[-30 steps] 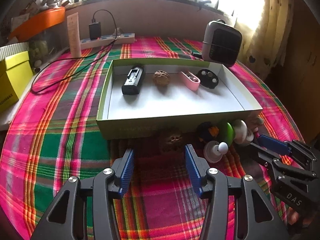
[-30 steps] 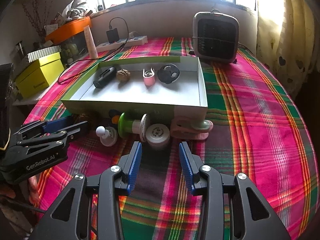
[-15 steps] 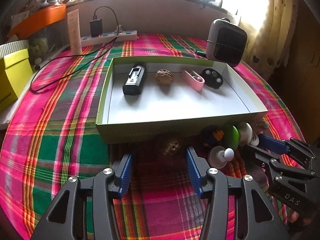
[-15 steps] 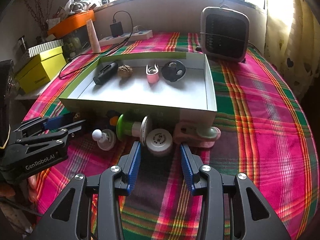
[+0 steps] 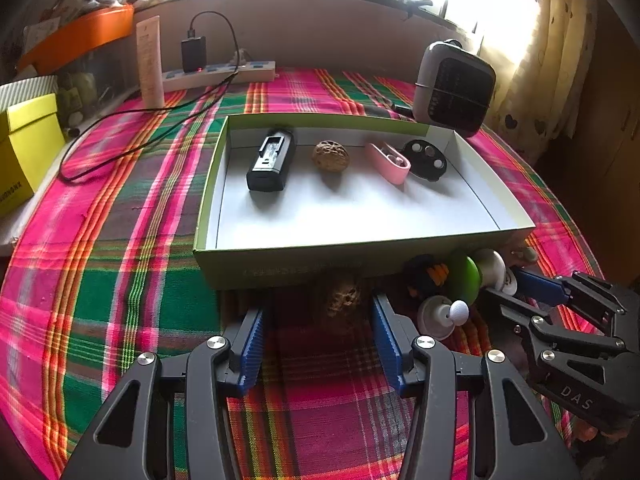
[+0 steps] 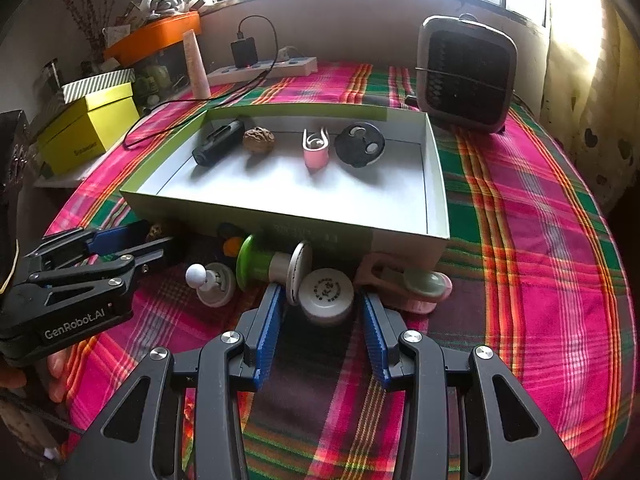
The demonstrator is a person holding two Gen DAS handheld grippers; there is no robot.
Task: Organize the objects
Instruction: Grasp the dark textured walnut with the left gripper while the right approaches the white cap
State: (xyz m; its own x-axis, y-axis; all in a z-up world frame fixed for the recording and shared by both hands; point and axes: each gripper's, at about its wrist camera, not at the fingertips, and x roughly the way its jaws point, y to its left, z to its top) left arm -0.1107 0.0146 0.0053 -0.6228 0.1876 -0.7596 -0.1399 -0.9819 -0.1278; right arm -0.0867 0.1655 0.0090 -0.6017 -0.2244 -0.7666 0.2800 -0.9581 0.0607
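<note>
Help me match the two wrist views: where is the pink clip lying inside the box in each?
Left wrist: pink clip sits right of centre in the box's back row, between walnut and black disc.
Right wrist: pink clip sits mid-row, open end toward the far wall.
Shared landmark: the box.

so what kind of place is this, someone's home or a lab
Most likely a lived-in room at home, not a lab: a table under a plaid tablecloth stands by a curtained window, with a power strip and a small heater or fan at the back, and household clutter on the side shelf.
</note>
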